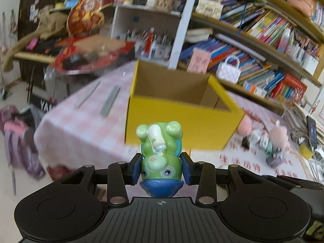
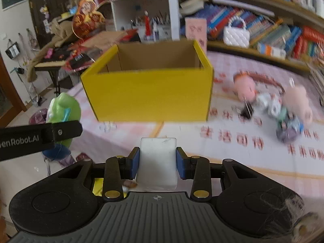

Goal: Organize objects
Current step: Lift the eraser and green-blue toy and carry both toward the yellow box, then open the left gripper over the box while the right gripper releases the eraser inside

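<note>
We held two things at once, both short of the yellow box (image 2: pixel 147 93) that stood open-topped on the pink checked bench (image 1: pixel 81 129). Our left claw (image 1: pixel 161 169) was clamped on the green figurine (image 1: pixel 160 154), its blue pads (image 1: pixel 136 169) pressing the sides of the rounded body just above the blue base. Our right claw (image 2: pixel 158 163) was clamped on a white block (image 2: pixel 157 162), pads flat against its two side faces.

The figurine looked like hard, glossy plastic, so we judged it light, stiff and rather slippery; its bulging flanks gave the pads little flat surface, and a grip at the widest part seemed safest. The block appeared matte and squared, easy to pinch across parallel faces, and probably light. Whether it was firm or slightly yielding we could not tell.

To the right of the box lay a cluster of small plush toys (image 2: pixel 271 105), soft and likely best taken by the body.

We judged both held pieces could be dropped into the box from low above its rim.
</note>
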